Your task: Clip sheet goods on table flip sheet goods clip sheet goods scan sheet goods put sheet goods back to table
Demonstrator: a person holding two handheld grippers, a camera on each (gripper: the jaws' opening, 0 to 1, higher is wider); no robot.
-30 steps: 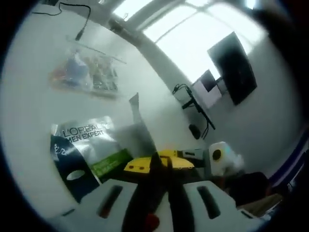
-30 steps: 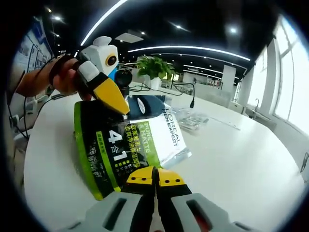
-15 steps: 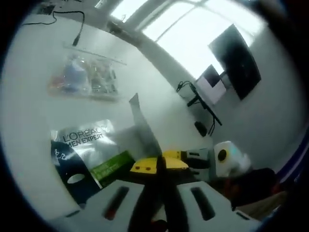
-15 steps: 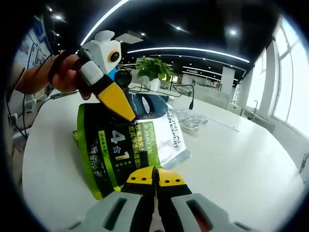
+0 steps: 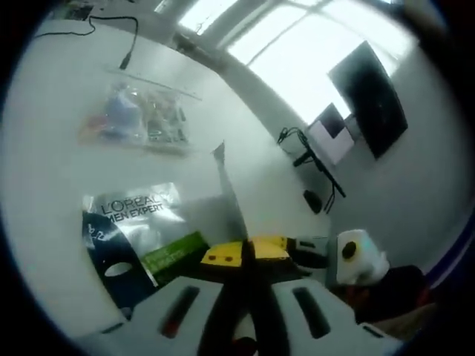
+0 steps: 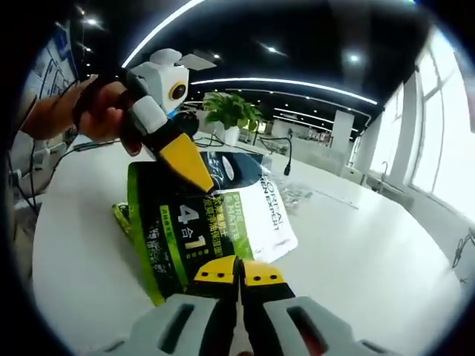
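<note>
The sheet good is a flat L'Oreal Men Expert sachet, green, black and white. Both grippers hold it up off the white table. My right gripper is shut on its near lower edge, yellow jaw tips together. My left gripper, held by a person's hand, comes in from the left and pinches the sachet's top edge. In the left gripper view the left gripper is shut on the sachet, and the right gripper bites the same edge from the right.
A clear plastic bag of small items lies on the table beyond the sachet, also seen as the clear bag. A black cable runs at the far edge. A potted plant and a wall monitor stand beyond.
The left gripper has risen a little and the sachet now stands more upright between the two grippers. Both grippers stay shut on it.
</note>
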